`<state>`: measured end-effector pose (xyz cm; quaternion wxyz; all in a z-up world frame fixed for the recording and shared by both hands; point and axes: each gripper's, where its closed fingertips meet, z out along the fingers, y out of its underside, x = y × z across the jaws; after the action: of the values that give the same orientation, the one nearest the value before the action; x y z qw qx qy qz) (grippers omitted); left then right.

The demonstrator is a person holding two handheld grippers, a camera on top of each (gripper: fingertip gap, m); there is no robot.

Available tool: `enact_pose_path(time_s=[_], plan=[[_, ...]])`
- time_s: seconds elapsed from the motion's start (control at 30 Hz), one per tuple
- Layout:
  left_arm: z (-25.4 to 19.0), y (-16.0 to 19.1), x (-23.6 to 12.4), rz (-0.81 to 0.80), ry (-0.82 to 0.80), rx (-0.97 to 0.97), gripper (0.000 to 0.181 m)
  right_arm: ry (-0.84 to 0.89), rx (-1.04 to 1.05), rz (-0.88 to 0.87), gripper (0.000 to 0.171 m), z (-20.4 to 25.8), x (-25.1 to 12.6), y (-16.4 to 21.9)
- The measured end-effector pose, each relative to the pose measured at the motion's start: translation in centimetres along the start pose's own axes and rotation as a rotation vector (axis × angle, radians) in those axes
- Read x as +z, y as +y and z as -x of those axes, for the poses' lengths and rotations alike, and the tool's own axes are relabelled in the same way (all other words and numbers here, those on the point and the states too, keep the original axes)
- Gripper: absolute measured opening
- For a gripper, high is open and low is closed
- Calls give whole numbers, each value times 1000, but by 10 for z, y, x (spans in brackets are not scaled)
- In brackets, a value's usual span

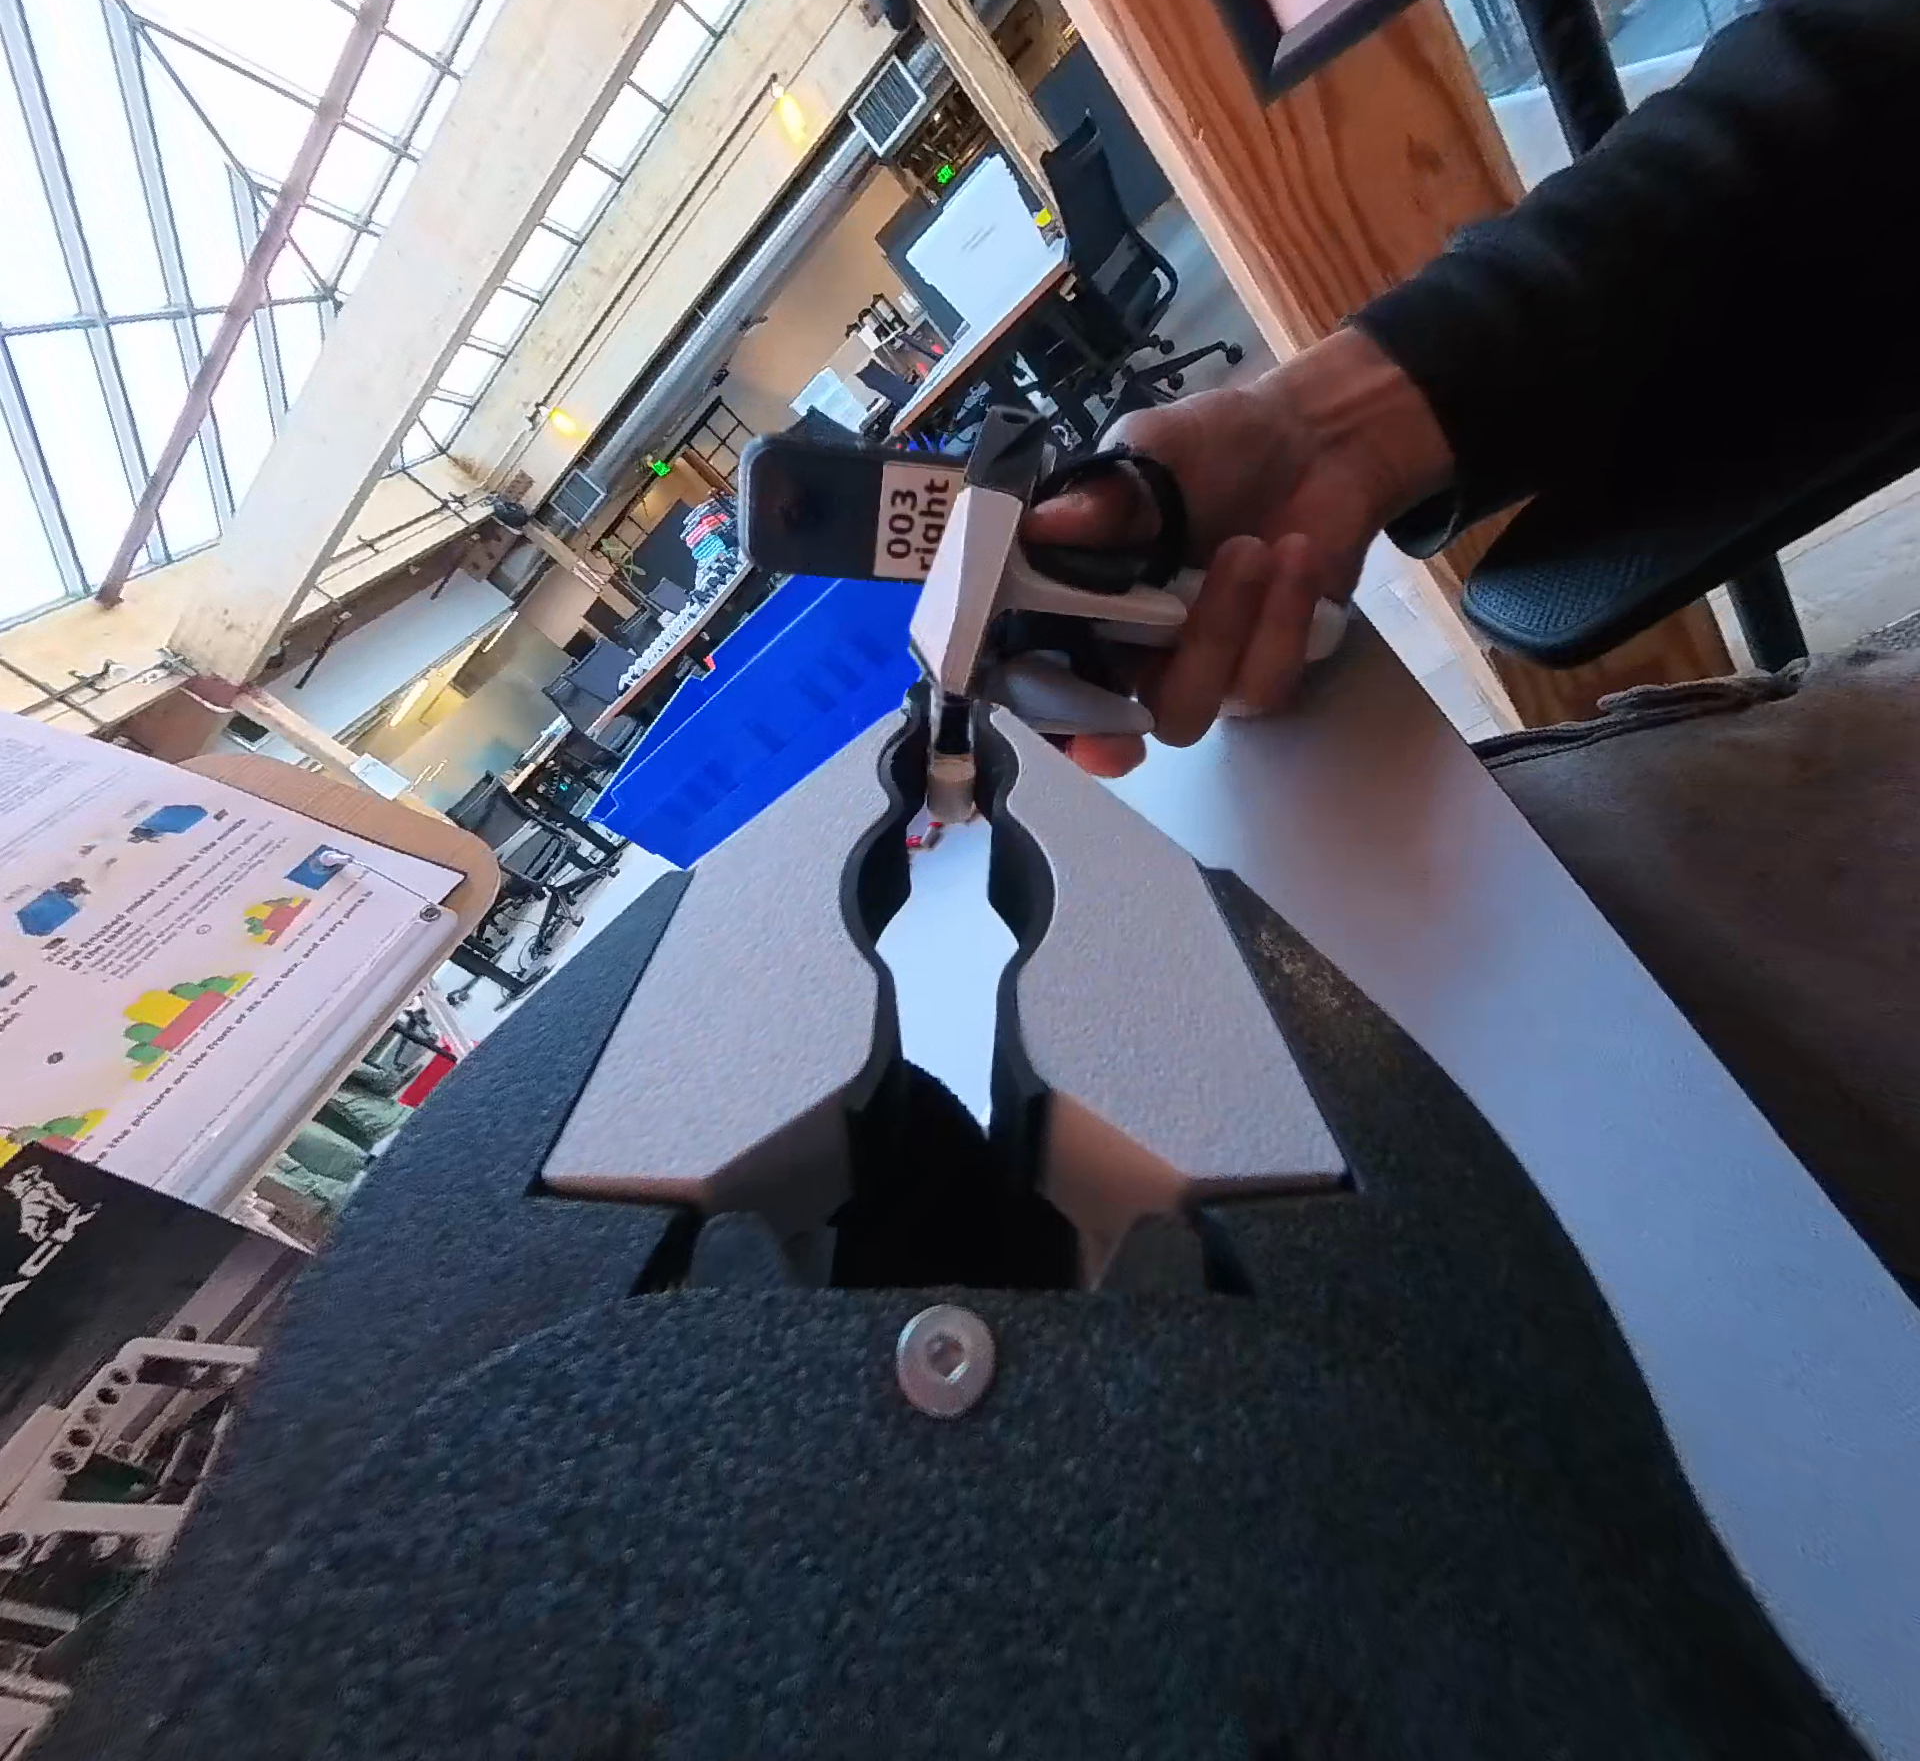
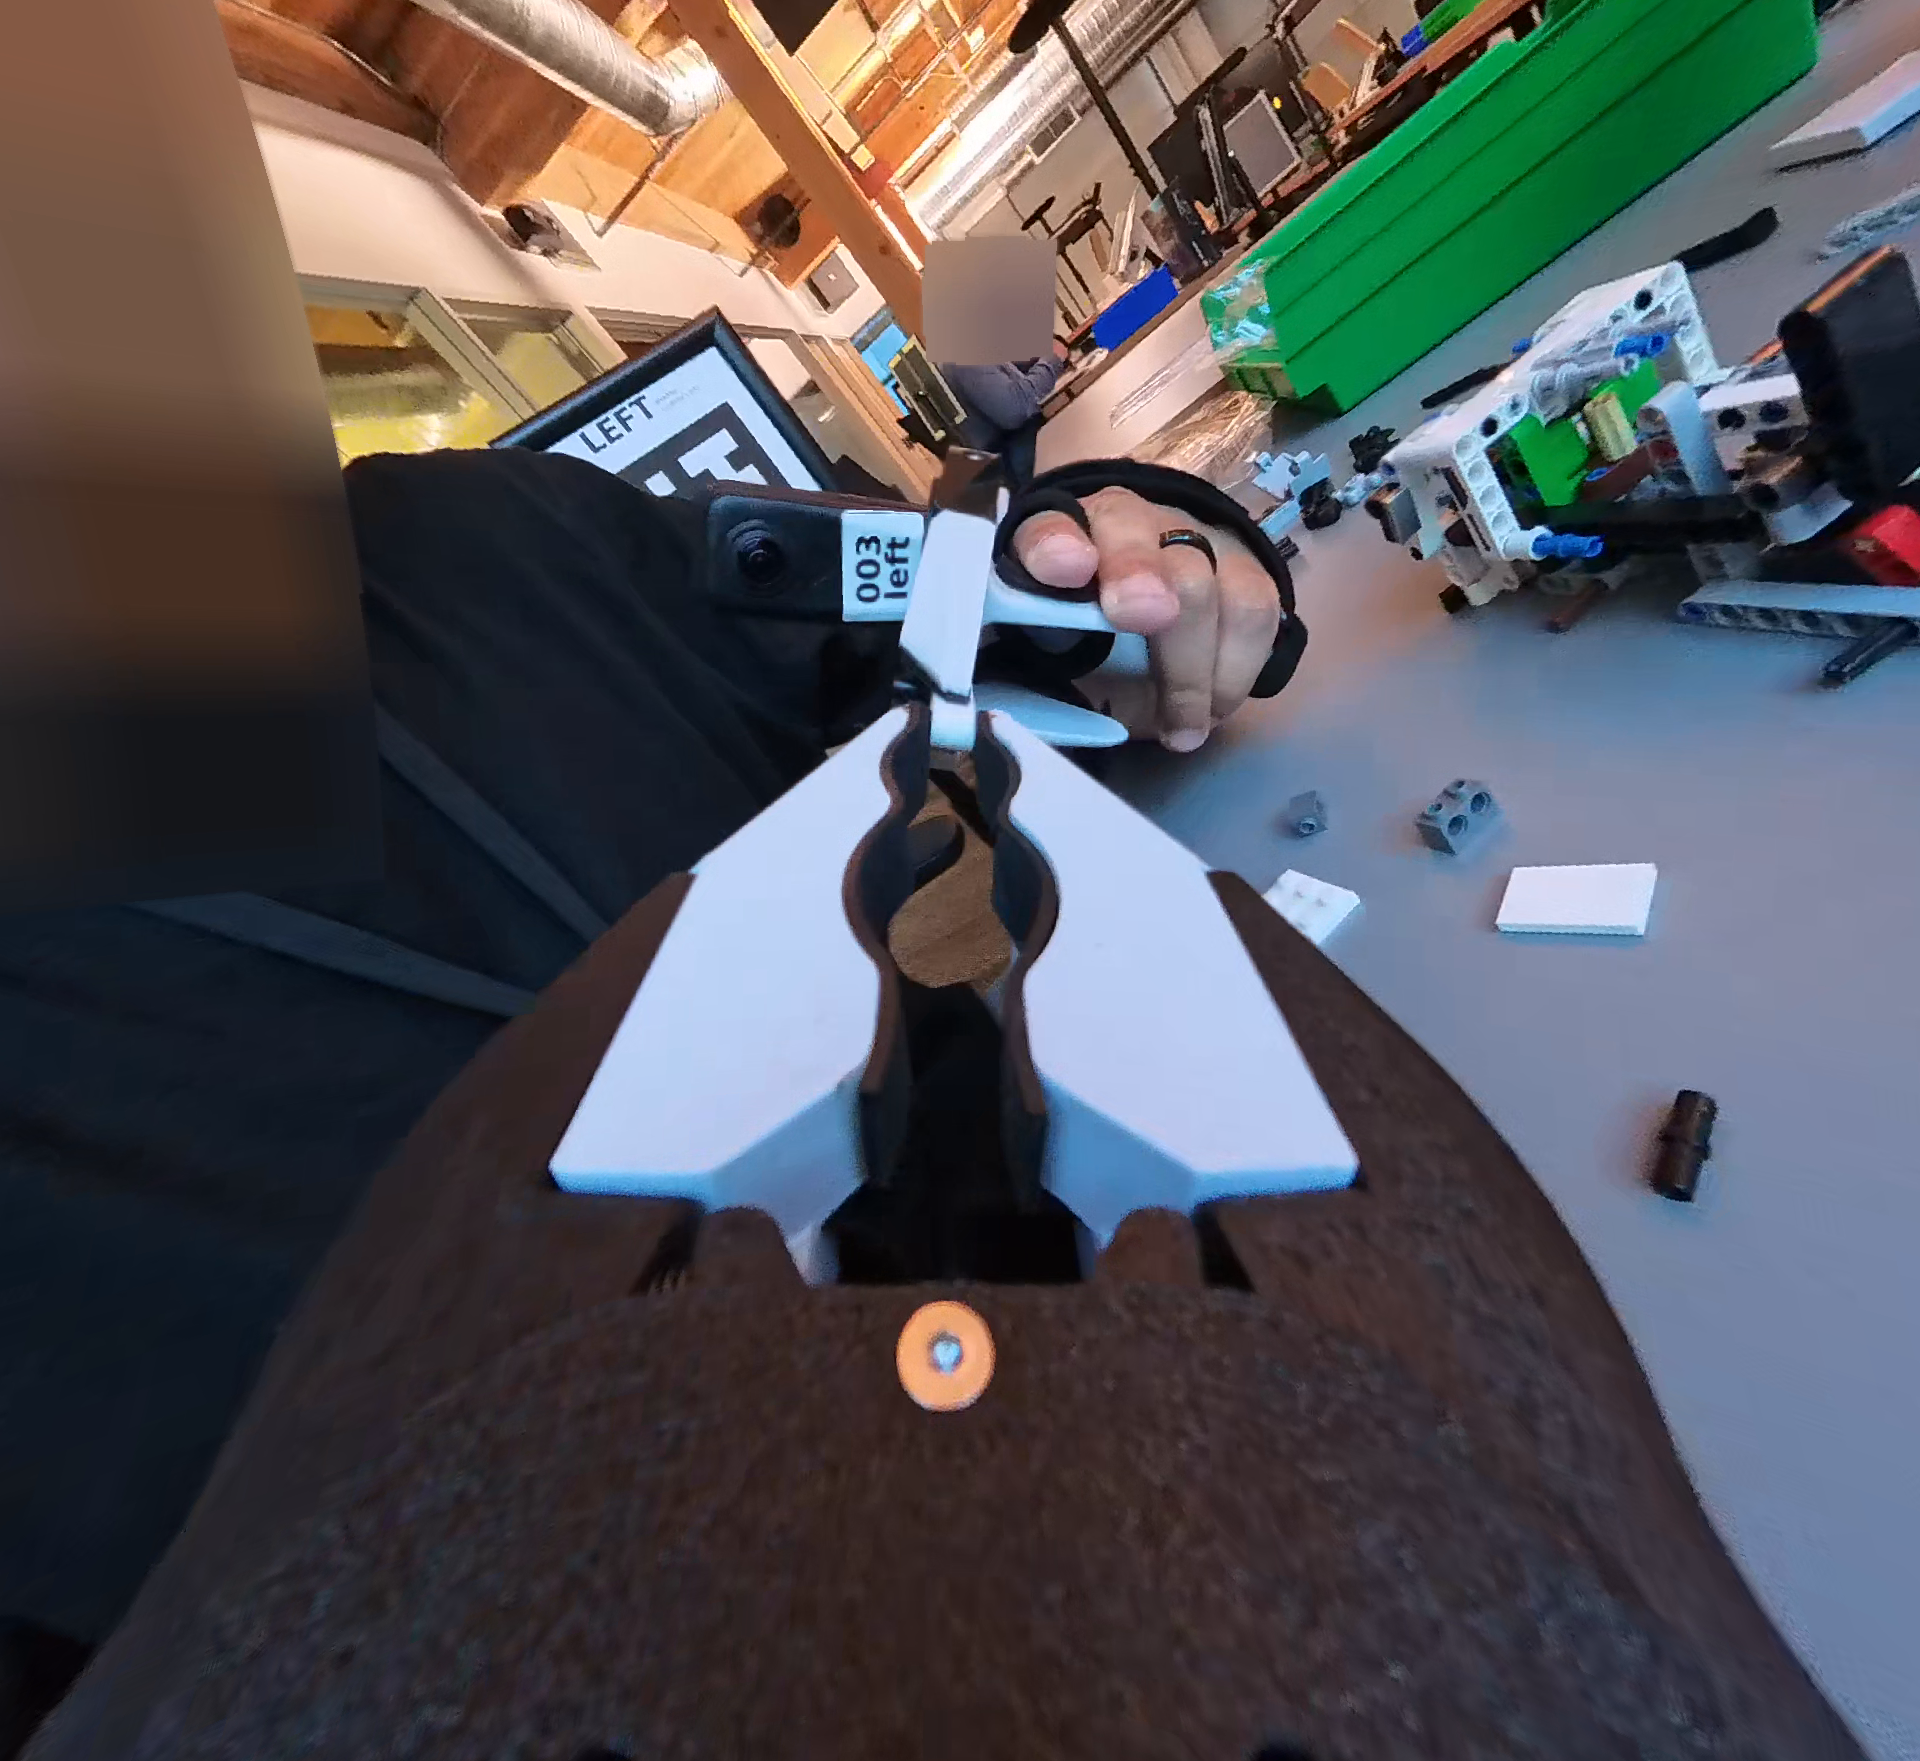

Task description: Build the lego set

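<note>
My left gripper (image 1: 951, 750) and right gripper (image 2: 949, 753) point at each other tip to tip, just above the grey table (image 2: 1558, 1296). In the left wrist view, my left jaws are nearly closed on a small light grey round piece (image 1: 951, 781) with a red bit (image 1: 925, 836) behind it. A short black pin (image 1: 951, 722) runs from that piece into the tips of the right gripper (image 1: 951, 698), held by a hand. In the right wrist view the left gripper (image 2: 951, 719) meets my narrow jaws; the piece is hidden there. A partly built white Technic model (image 2: 1538, 464) stands far right.
Loose parts lie to the right: two grey bricks (image 2: 1460, 815), a white plate (image 2: 1577, 899), a white piece (image 2: 1311, 903), a black connector (image 2: 1681, 1145). A green bin (image 2: 1558, 184) is beyond. A blue bin (image 1: 769, 724) and an instruction sheet (image 1: 208, 963) show in the left wrist view. My two grippers' fingertips are within a few centimetres of each other. The partly built white Technic model (image 2: 1538, 464) is about equally far from each gripper, around 20 centimeters.
</note>
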<state>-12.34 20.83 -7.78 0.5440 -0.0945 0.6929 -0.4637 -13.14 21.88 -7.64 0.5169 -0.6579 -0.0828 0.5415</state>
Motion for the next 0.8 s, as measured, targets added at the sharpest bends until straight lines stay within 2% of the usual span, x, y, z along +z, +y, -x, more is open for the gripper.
enact_pose_path(time_s=[0.8], plan=[[0, 2, 0, 28, 24, -50, 6, -57, 112, 11, 7, -3, 1, 1]])
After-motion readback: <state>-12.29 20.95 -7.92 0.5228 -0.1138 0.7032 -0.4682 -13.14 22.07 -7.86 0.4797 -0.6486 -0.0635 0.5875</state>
